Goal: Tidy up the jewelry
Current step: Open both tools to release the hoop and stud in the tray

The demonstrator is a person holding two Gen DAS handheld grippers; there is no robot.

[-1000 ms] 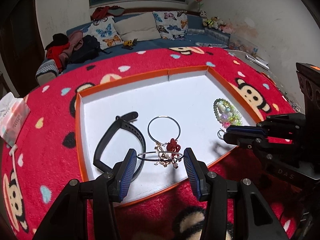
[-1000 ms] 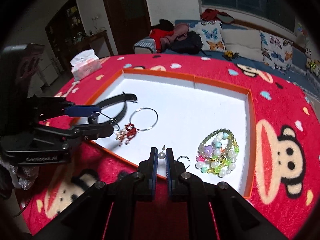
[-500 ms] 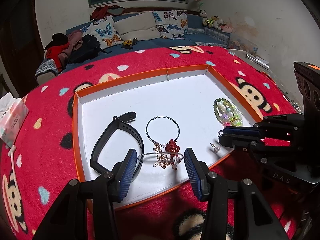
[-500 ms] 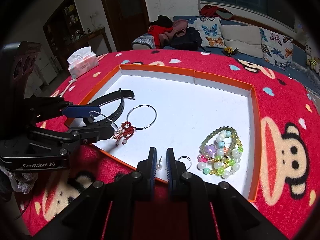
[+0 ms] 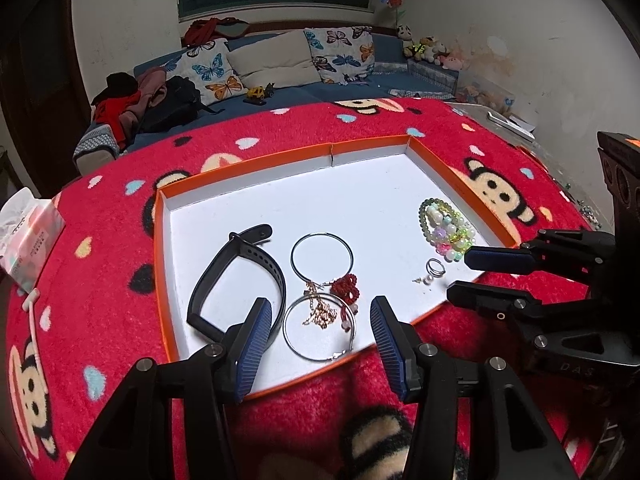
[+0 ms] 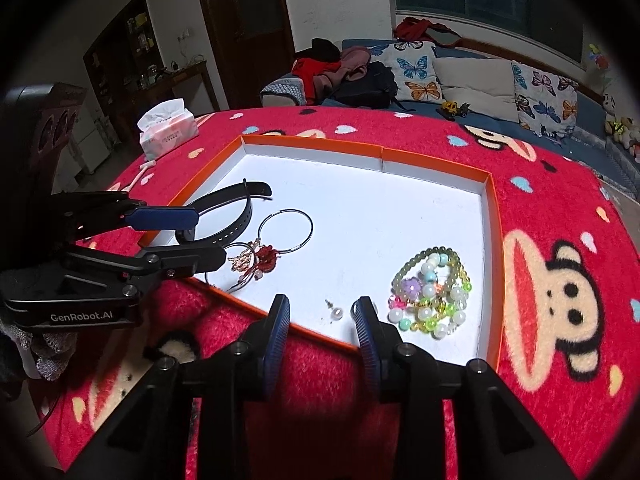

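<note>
In my tray [image 5: 240, 168] I count two silver hoops [image 5: 322, 256], one black watch band [image 5: 240, 268], one beaded bracelet pile [image 5: 446, 226] at three o'clock, one ring [image 5: 435, 267], one pearl earring [image 6: 337, 313].

1. Black watch strap [image 5: 240, 276] lies curled at the tray's [image 5: 360, 152] left.
2. Two silver hoops [image 5: 322, 256] with a red charm [image 5: 346, 286] lie beside it.
3. Pearl earring [image 6: 336, 314] and small ring [image 5: 435, 267] lie near the front edge.
4. Beaded bracelets [image 6: 434, 290] are heaped at the right.
</note>
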